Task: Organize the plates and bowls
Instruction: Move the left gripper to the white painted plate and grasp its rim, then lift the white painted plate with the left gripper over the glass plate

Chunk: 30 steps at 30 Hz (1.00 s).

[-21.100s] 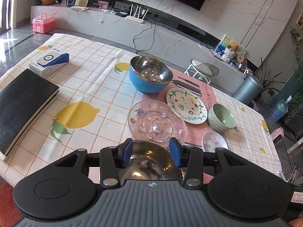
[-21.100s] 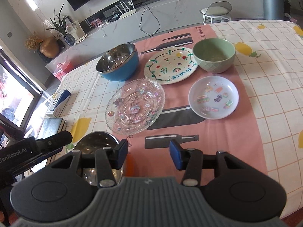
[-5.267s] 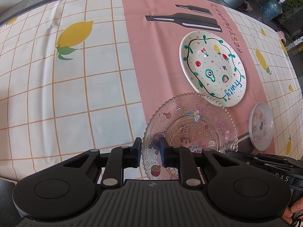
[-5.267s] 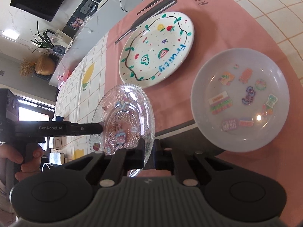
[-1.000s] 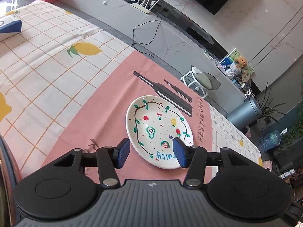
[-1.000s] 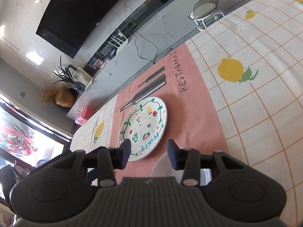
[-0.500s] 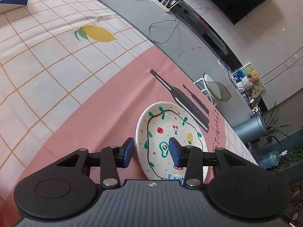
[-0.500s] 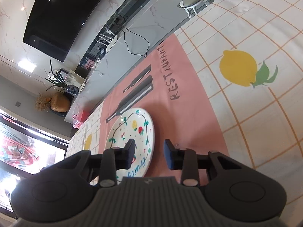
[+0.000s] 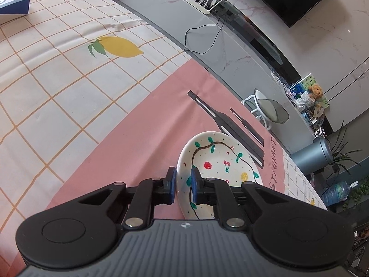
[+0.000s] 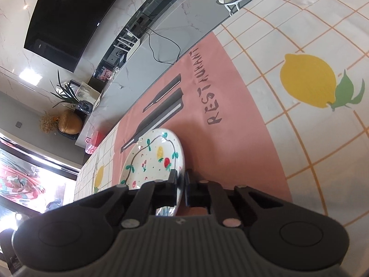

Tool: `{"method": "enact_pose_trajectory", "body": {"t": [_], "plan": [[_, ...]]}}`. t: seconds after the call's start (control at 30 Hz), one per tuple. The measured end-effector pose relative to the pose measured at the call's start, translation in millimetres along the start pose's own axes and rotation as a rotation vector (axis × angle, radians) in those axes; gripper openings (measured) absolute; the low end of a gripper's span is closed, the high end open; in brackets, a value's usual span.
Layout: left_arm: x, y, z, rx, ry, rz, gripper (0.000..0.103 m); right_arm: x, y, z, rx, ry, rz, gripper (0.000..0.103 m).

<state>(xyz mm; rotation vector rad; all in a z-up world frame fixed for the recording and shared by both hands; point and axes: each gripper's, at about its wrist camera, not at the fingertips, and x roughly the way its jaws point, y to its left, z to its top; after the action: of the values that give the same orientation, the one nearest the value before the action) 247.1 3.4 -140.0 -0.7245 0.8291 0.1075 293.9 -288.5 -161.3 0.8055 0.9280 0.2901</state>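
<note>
A white plate painted with fruit and a dark vine lies on the pink placemat. My left gripper is shut on the plate's left rim, one pad above and one below. The same plate shows in the right wrist view, where my right gripper is shut on its right rim. Both grippers hold the plate at opposite edges. The other plates and bowls are out of view.
The table carries a checked lemon-print cloth. A blue and white box lies at the far left. Beyond the table's far edge are a grey TV bench, a small stool and a grey bin.
Both grippers have moved in on the fruit plate and closed from open onto its opposite rims.
</note>
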Motion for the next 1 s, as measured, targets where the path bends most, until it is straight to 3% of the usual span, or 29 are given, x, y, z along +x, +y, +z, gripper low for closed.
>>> {"method": "enact_pose_trajectory", "body": {"t": [0.43,1.0], "plan": [[-30.3,-7.6,-7.2,0.029,-0.018,-0.008,0.011,-25.7,3.7,-9.6,0.002,0.016,0.004,0.005],[-106.2,-8.4,-45.3,0.070,-0.048,-0.071,0.011,-104.5,8.5,-57.6,-0.002,-0.042,0.039,0.005]]}}
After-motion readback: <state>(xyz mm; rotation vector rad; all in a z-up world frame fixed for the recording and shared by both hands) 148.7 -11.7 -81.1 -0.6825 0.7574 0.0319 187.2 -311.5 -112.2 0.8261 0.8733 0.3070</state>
